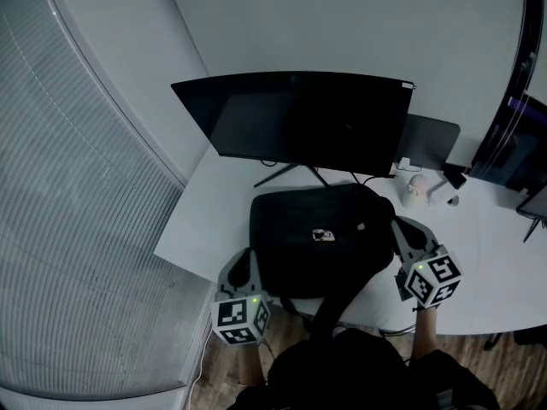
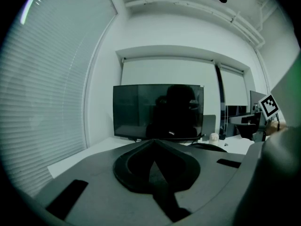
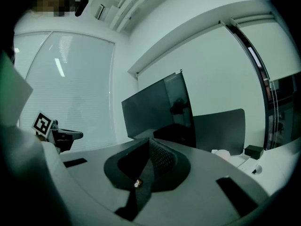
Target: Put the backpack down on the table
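Pinching soft black rounded backpack (image 1: 320, 237), left tongs (image 1: 244, 256), right tongs (image 1: 398, 225), smooth white table (image 1: 205, 225).

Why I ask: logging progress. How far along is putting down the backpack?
Done: the black fabric backpack lies flat on the white table, before the dark monitor. In hand: nothing clearly; left gripper and right gripper flank it, fingers shut. Left: probably just drawing back; a strap trails off the near edge.
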Available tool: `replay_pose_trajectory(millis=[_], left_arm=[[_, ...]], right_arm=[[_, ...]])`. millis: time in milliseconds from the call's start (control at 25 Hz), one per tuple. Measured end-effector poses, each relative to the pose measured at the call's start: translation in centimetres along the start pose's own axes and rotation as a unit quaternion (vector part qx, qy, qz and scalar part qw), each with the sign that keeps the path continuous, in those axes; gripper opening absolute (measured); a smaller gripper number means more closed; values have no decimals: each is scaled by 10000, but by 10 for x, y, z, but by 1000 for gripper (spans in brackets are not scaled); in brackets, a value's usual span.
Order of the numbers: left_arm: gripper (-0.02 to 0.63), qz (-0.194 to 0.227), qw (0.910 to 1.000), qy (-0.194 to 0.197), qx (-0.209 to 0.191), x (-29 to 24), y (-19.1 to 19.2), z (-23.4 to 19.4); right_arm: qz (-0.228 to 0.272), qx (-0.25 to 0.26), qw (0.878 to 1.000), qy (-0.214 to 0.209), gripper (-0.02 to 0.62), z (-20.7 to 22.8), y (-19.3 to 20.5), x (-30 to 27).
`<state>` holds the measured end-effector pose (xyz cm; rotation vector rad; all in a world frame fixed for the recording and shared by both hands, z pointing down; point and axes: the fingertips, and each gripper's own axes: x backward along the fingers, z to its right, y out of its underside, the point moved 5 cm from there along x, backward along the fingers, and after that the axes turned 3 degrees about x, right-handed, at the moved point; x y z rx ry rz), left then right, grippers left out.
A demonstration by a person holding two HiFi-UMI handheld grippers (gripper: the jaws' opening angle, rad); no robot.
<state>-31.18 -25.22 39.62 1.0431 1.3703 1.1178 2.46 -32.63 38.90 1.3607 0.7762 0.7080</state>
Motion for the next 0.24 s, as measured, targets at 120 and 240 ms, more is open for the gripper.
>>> replay_pose_trajectory(millis=[120,240], left_arm=[[16,-12,10000,9,19,0,2,-1],[15,-34,10000,1,50,1,4,-3]], right_arm=[[-42,52,10000,37,12,0,2,0],[-83,83,9999,75,12,0,4,0]])
